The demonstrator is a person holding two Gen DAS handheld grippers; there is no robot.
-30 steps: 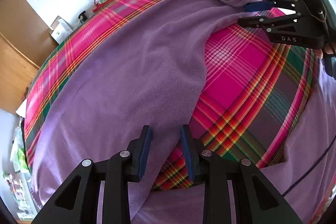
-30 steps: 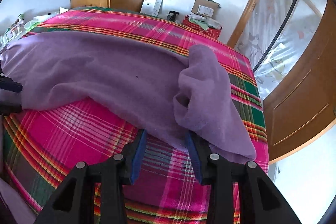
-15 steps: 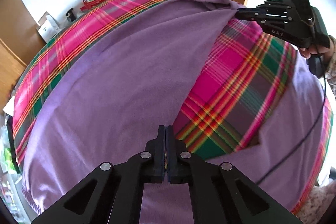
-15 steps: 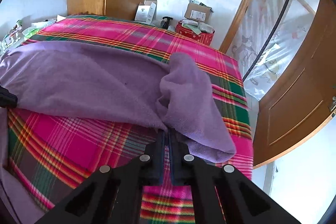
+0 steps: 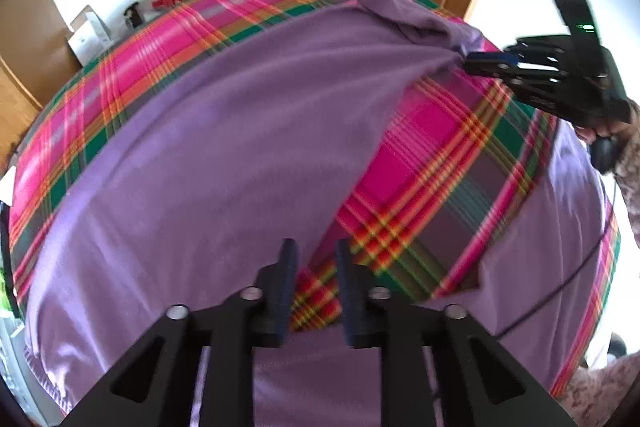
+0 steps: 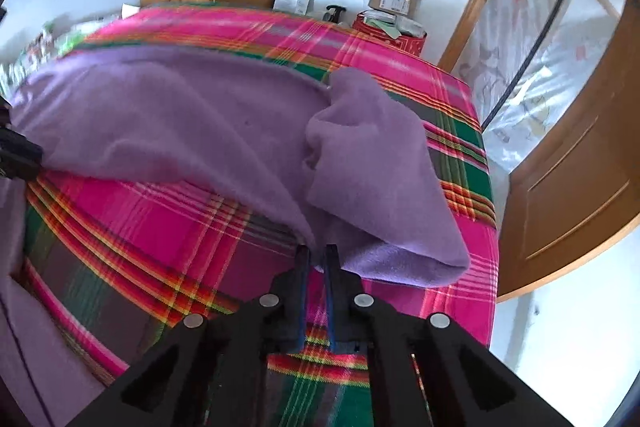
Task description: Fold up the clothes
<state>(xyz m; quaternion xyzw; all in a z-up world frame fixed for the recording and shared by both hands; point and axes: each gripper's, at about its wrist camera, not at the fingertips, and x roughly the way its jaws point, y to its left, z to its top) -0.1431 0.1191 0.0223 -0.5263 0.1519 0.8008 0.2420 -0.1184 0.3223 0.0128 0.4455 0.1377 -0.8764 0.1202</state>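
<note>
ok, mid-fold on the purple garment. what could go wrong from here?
1. The left gripper is opening with only the plaid bedcover showing between its fingers. The edge of the purple garment lies beside it, so it may lift nothing.
2. The right gripper pinches just a thin bunch of fabric at its tips while its jaws are opening, so the cloth could slip out.
3. A pull from one side only would likely skew the fold.

Black tongs [image 5: 312,255], blue pads [image 5: 289,263], silver screws [image 5: 178,311].
</note>
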